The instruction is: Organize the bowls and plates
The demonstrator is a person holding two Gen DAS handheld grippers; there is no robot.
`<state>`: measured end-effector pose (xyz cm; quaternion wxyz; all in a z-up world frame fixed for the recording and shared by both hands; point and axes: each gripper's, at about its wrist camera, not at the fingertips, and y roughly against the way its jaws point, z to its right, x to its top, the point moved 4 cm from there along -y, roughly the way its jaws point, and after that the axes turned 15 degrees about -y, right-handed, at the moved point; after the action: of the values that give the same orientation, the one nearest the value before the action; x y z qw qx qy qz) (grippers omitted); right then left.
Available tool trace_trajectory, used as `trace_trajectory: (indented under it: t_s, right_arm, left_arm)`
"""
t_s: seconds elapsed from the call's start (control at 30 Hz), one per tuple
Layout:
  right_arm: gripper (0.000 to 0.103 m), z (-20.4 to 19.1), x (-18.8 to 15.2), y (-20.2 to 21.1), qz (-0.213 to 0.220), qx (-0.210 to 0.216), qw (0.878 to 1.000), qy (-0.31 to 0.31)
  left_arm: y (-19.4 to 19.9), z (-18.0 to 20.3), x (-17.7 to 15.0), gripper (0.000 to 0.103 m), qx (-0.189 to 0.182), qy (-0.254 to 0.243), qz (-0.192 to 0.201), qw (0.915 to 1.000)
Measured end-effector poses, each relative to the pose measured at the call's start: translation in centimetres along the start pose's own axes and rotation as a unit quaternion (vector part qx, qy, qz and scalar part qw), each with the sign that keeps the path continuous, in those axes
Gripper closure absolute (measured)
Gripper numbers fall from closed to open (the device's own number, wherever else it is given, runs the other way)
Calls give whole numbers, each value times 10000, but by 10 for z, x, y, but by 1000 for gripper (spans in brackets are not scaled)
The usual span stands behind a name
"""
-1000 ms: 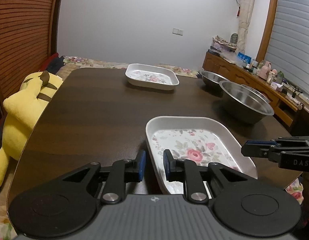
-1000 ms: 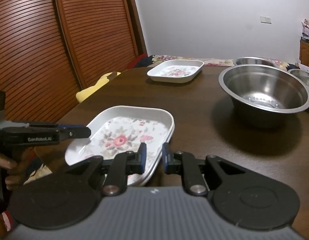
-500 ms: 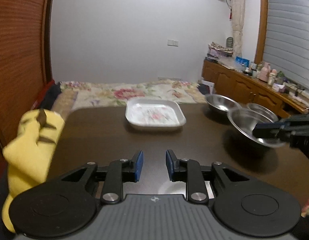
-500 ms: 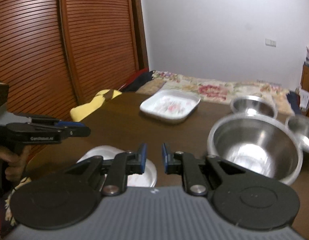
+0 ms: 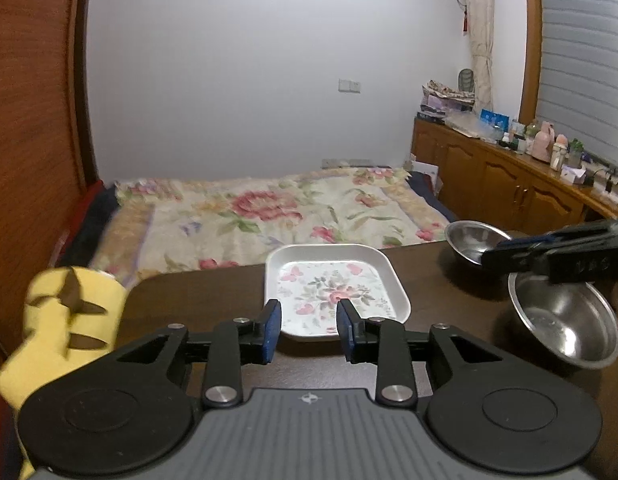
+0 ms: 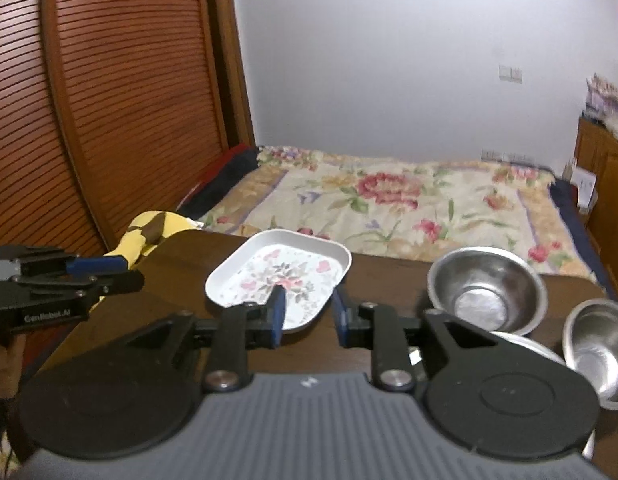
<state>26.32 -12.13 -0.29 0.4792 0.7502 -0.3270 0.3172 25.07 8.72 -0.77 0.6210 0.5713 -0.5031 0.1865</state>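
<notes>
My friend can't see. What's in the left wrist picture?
The left tongs are opening with nothing between them, aimed at a flowery white plate on a dark table. Two metal bowls sit right of it; a bed lies beyond.

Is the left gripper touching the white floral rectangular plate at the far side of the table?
Apart. In the right wrist view the left gripper hangs in the air to the left of the white floral plate, dark table showing between them; its opening jaws hold nothing.

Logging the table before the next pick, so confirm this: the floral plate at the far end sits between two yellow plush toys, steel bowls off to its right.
Not quite. The left wrist view shows one yellow plush toy, left of the floral plate; the steel bowls are on its right, as you said.
</notes>
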Motion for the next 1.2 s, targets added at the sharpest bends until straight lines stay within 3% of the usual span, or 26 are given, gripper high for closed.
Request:
trace_trajectory:
  t_s: [0.07, 0.5, 0.8, 0.87, 0.97, 1.2]
  right_arm:
    - [67, 0, 1, -15, -118, -45, 9998, -120]
    - [67, -5, 3, -72, -586, -652, 9960, 180]
    - [67, 11, 6, -87, -806, -662, 9940, -317]
    - [67, 12, 6, -89, -840, -602, 9939, -381]
    - [67, 13, 7, -92, -872, -599, 9934, -432]
    - [73, 10, 4, -101, -1014, -617, 9917, -497]
  left_arm:
    - [-14, -6, -1, 71, -174, 186, -135, 9996]
    - [-71, -29, -3, 71, -188, 409, -549, 9975]
    - [-98, -33, -11, 71, -78, 548, -736, 9958]
    - [-101, -32, -14, 73, -96, 558, -739, 9957]
    - [-105, -33, -18, 84, -73, 549, -859, 9948]
    - [-105, -34, -23, 88, -57, 566, -978, 9936]
